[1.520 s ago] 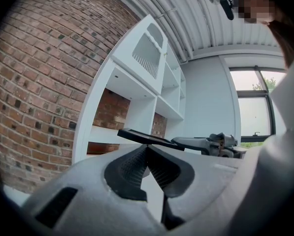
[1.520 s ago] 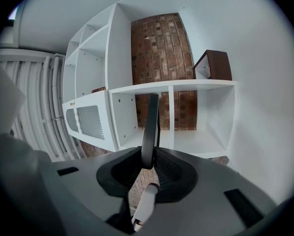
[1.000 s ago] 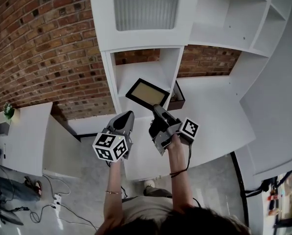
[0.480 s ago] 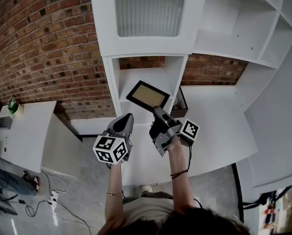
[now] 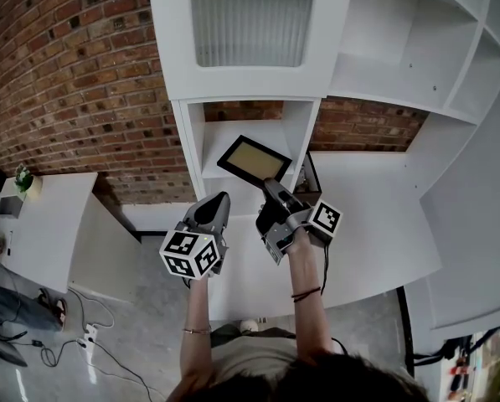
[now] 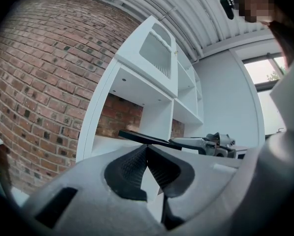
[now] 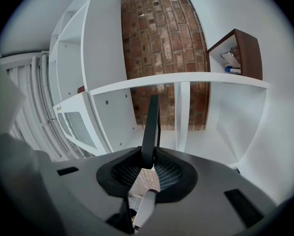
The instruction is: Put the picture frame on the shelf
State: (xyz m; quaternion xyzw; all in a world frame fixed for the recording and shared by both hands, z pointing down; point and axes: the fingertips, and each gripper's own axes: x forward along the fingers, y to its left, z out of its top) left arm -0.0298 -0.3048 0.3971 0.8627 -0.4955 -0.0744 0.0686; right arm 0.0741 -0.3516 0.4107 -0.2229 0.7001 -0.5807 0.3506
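Note:
A black picture frame (image 5: 254,159) with a tan inside is held by one edge in my right gripper (image 5: 270,188), which is shut on it. The frame lies nearly flat in the air before the lower open niche (image 5: 233,132) of the white shelf unit. In the right gripper view the frame (image 7: 150,127) stands edge-on between the pads (image 7: 169,173). My left gripper (image 5: 219,200) hangs just left of the right one, shut and empty. From the left gripper view I see the frame (image 6: 147,138) and the right gripper (image 6: 206,144) beyond my closed jaws.
A small dark wooden box (image 5: 308,172) sits on the white counter (image 5: 375,216) right of the niche, close behind the frame. A frosted cabinet door (image 5: 250,19) is above the niche. Brick wall (image 5: 82,82) lies to the left, a low white table (image 5: 40,233) below it.
Both grippers and the frame hold almost the same place. The shelf unit looks slightly nearer and more centred in the head view.

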